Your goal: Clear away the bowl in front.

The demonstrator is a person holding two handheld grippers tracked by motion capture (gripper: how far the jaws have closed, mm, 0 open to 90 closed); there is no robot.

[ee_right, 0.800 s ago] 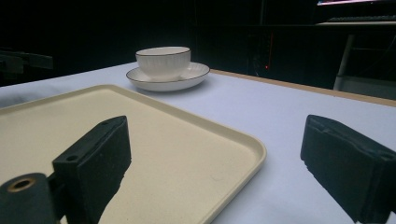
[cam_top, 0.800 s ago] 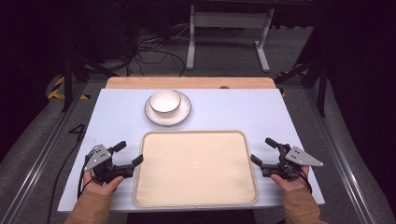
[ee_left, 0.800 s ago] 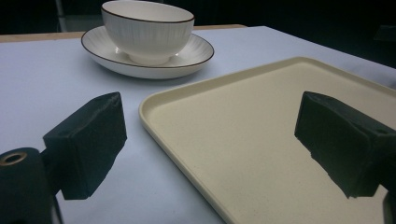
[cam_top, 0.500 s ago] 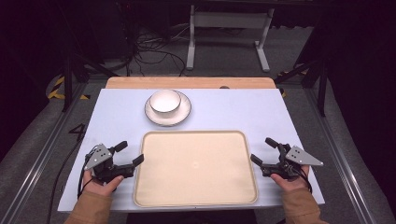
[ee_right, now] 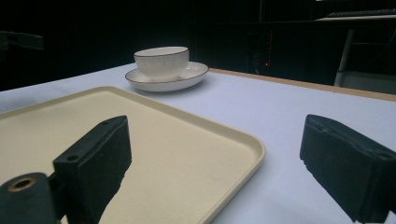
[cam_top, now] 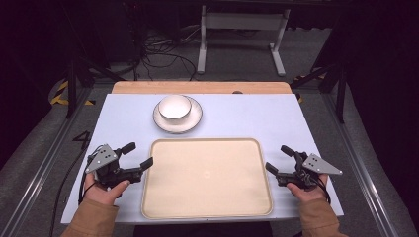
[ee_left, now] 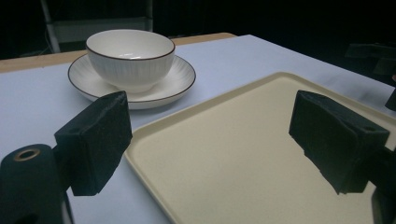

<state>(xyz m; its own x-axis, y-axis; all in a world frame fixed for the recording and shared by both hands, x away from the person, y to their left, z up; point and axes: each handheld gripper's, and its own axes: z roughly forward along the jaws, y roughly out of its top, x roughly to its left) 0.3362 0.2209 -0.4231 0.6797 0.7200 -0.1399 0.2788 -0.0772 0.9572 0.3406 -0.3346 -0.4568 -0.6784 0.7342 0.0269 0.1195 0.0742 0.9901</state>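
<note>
A beige tray [cam_top: 206, 177] lies in the near middle of the table [cam_top: 257, 118]. Far from it, a white bowl [cam_top: 174, 107] sits on a saucer [cam_top: 163, 122]. The left gripper [cam_top: 137, 155] is just left of the tray, released. The right gripper [cam_top: 279, 158] is just right of it, also released.

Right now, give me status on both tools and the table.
Left tool open, empty, at the beige plastic tray's left edge. Right tool open, empty, at its right edge. White ribbed bowl sits on white saucer beyond tray. Nothing in the way.
</note>
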